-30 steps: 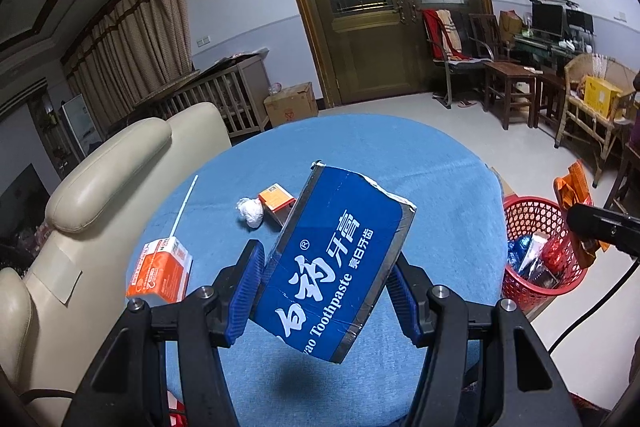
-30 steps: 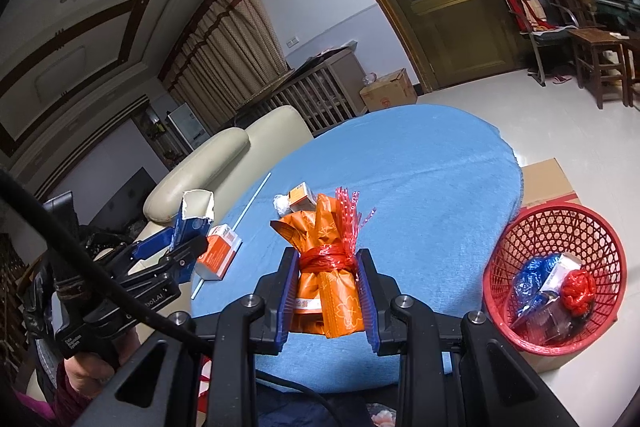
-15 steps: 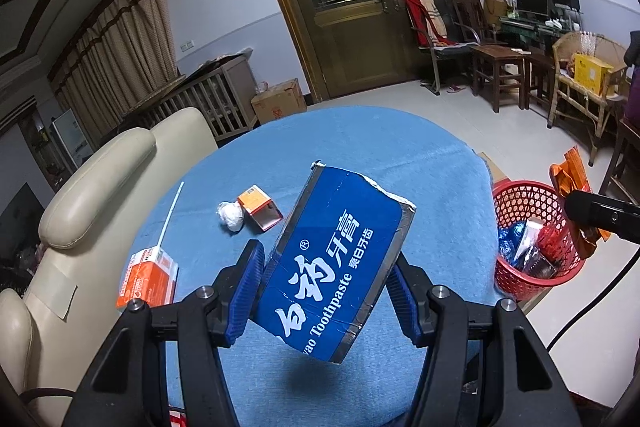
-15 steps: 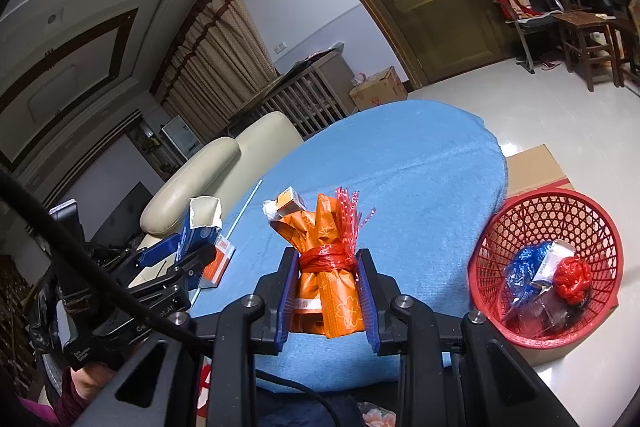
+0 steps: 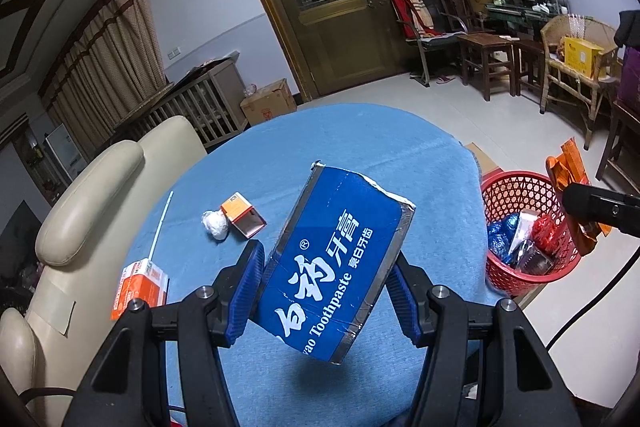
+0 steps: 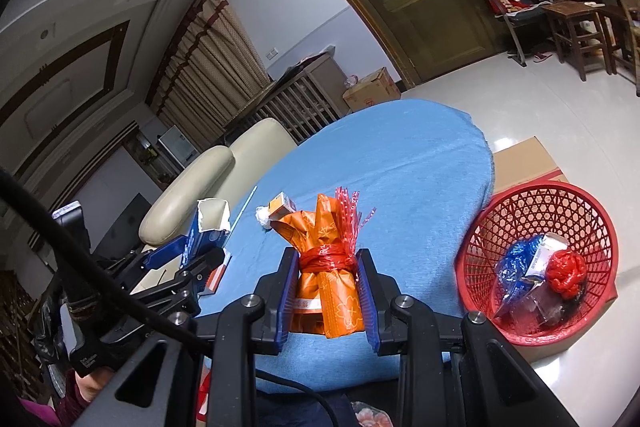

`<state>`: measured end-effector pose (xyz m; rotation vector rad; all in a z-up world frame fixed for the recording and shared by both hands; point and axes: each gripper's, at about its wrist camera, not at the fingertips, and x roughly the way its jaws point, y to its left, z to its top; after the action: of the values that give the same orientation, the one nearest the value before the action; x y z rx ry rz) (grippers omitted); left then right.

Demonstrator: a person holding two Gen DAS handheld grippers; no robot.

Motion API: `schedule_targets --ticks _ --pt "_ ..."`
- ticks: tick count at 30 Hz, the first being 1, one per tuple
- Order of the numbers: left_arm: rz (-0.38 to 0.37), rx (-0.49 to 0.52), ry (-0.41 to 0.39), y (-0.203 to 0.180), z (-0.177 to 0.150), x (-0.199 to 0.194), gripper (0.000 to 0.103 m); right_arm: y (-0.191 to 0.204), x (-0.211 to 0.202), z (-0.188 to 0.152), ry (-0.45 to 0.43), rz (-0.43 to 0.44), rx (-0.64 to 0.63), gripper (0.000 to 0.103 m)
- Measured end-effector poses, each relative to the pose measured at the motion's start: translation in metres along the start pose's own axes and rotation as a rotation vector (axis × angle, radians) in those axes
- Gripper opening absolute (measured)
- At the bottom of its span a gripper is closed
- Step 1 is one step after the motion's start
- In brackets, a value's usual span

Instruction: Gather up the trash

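My left gripper [image 5: 326, 291] is shut on a blue toothpaste box [image 5: 336, 259] and holds it above the blue table [image 5: 360, 147]. It also shows in the right wrist view [image 6: 208, 227]. My right gripper [image 6: 326, 301] is shut on an orange bundle tied with red plastic [image 6: 326, 267], above the table's near edge. The red trash basket [image 6: 536, 259] stands on the floor to the right, with blue and red wrappers inside; it also shows in the left wrist view [image 5: 524, 227]. On the table lie an orange carton [image 5: 140, 285], a white wad [image 5: 215, 225] and a small orange box [image 5: 242, 215].
A white straw [image 5: 162, 223] lies near the table's left edge. A cream sofa [image 5: 88, 195] stands left of the table. A cardboard box [image 6: 524, 161] sits on the floor behind the basket. Chairs and small tables [image 5: 492, 59] line the far right wall.
Both grippers have lifted and drawn back a little with their loads still held. The basket and table items now sit lower and nearer the centre of each view.
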<state>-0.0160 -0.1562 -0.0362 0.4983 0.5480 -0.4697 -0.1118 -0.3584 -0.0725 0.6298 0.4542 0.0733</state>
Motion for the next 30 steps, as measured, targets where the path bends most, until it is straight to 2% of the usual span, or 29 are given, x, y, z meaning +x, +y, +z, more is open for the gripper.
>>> schedule_targets --ticks 14,18,27,30 --pt "-0.009 0.062 -0.014 -0.028 0.014 -0.004 0.062 -0.016 -0.022 -0.003 -0.035 0.001 0.067 0.031" --pt "-0.022 0.081 -0.012 -0.037 0.019 -0.004 0.053 -0.017 -0.030 -0.005 -0.050 -0.004 0.072 0.031" --pt "-0.069 0.093 -0.035 -0.052 0.029 0.003 0.051 -0.021 -0.047 -0.005 -0.058 -0.029 0.087 0.031" --pt "-0.082 0.061 -0.010 -0.047 0.031 0.015 0.050 -0.023 -0.048 -0.006 -0.053 -0.045 0.091 0.031"
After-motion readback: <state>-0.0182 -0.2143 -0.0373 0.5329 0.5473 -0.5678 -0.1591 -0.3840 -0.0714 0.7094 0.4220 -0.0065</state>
